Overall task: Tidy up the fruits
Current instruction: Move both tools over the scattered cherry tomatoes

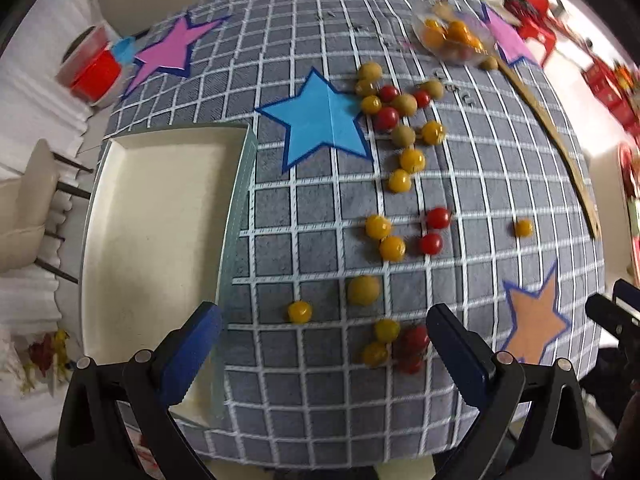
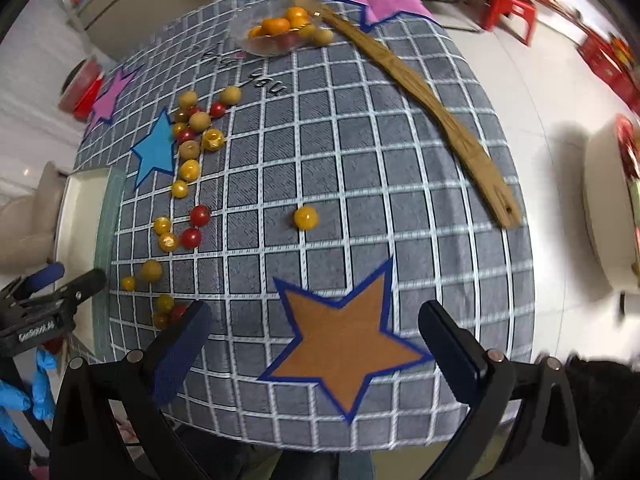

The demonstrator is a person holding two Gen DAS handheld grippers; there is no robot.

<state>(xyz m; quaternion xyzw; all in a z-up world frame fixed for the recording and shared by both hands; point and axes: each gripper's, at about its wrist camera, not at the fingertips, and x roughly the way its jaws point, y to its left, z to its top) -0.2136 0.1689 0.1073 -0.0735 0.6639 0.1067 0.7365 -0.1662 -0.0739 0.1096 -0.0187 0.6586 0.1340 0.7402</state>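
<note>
Several small round fruits, yellow, red and olive, lie scattered on the grey checked tablecloth (image 1: pixel 320 216); one cluster sits by the blue star (image 1: pixel 400 112), another near my left gripper (image 1: pixel 392 344). A lone yellow fruit (image 2: pixel 306 217) lies mid-table. A clear bowl (image 1: pixel 452 36) at the far side holds orange and red fruits; it also shows in the right wrist view (image 2: pixel 276 34). A cream tray (image 1: pixel 156 240) sits empty at the left. My left gripper (image 1: pixel 324 340) is open over the near edge. My right gripper (image 2: pixel 316 332) is open above the orange star (image 2: pixel 348 344).
A long wooden fork (image 2: pixel 420 92) lies diagonally on the right side. Paper stars, blue (image 1: pixel 320 120), pink (image 1: pixel 168 52) and purple (image 2: pixel 384 0), lie on the cloth. A red-lidded container (image 1: pixel 92 68) stands beyond the far left. Red stools (image 2: pixel 508 12) stand on the floor.
</note>
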